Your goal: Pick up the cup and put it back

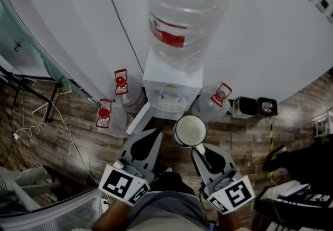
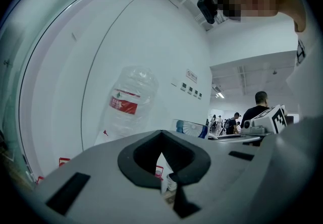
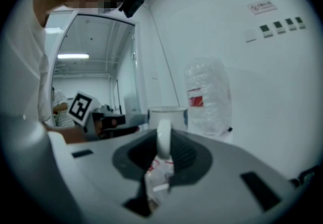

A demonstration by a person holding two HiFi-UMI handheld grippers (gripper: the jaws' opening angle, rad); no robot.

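A white cup (image 1: 190, 130) hangs in the air in front of the water dispenser (image 1: 171, 84), mouth up. My right gripper (image 1: 200, 148) is shut on the cup's handle. In the right gripper view the handle (image 3: 163, 140) stands upright between the jaws of the right gripper (image 3: 162, 160), with the cup's body (image 3: 167, 117) just beyond. My left gripper (image 1: 151, 139) is beside the cup, to its left and apart from it. In the left gripper view the left gripper (image 2: 171, 180) has its jaws together with nothing between them.
A big clear water bottle (image 1: 184, 11) sits upside down on the dispenser against the white wall. Spare bottles with red caps stand on the wooden floor to the left (image 1: 122, 100) and right (image 1: 213, 102). A black bin (image 1: 244, 106) is further right. People stand far off.
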